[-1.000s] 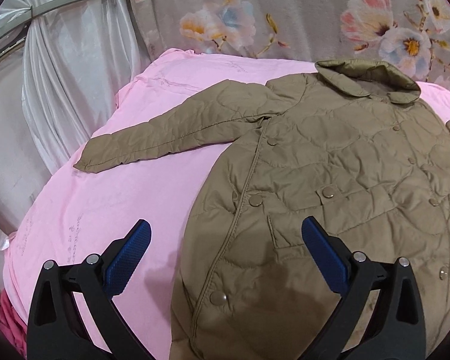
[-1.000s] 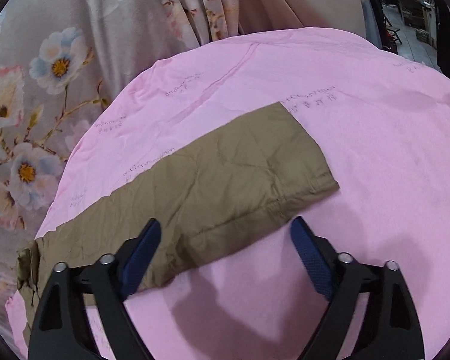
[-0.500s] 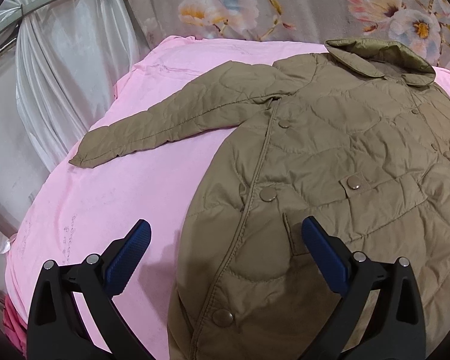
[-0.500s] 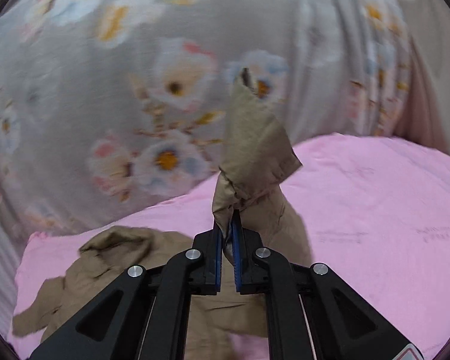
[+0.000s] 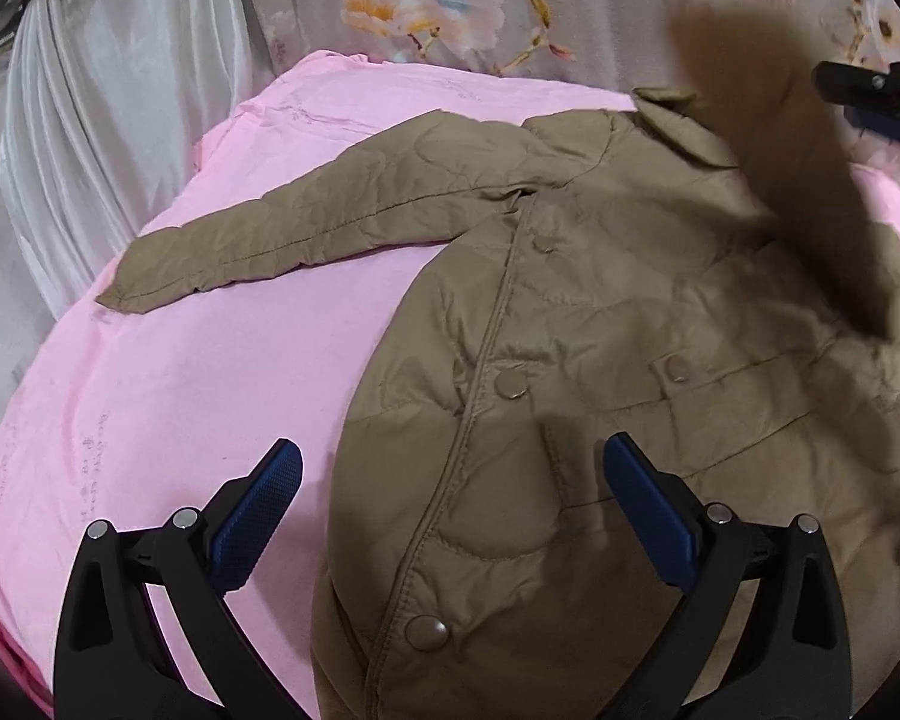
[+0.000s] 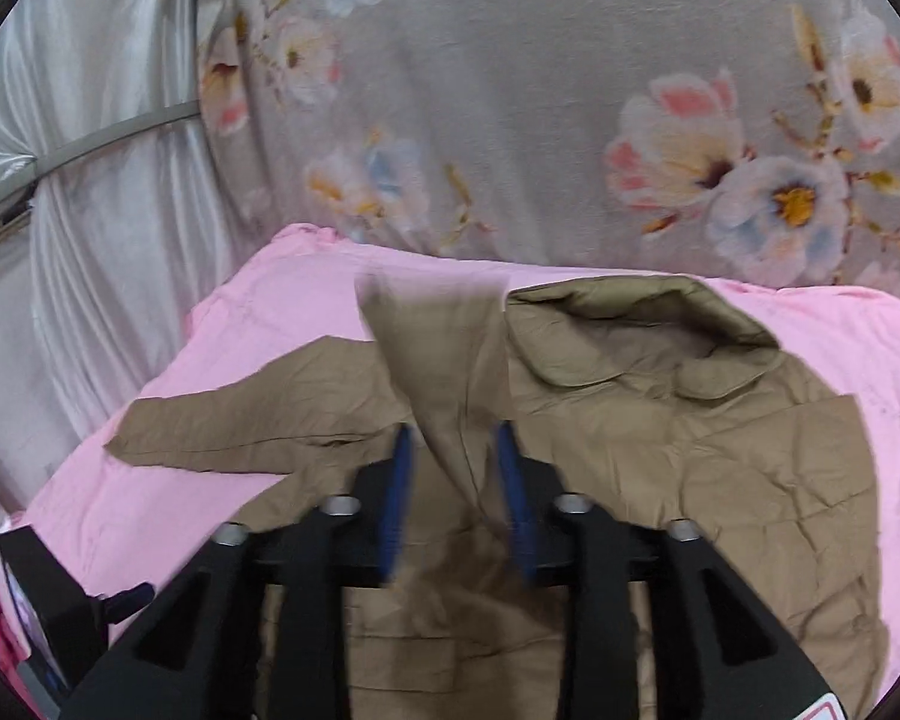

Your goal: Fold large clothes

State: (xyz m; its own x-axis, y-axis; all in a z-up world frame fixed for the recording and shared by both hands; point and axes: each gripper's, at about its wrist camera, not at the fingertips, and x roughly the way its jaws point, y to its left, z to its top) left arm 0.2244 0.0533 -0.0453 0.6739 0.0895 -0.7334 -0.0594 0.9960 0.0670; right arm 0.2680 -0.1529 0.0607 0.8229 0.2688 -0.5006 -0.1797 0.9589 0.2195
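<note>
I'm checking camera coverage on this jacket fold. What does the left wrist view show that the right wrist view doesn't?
Only the left wrist view shows the snap buttons and the open left gripper. Only the right wrist view shows the right gripper, jaws apart, around the lifted sleeve. Both show the jacket, its flat sleeve, the pink sheet and the floral curtain.

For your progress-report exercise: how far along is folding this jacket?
Done: the jacket lies flat, front up, on the pink sheet. In hand: the right sleeve is raised over the chest, inside the right tool; blur hides the grip. Left: the left sleeve lies stretched out, the body is unfolded, and the left tool hangs open.
</note>
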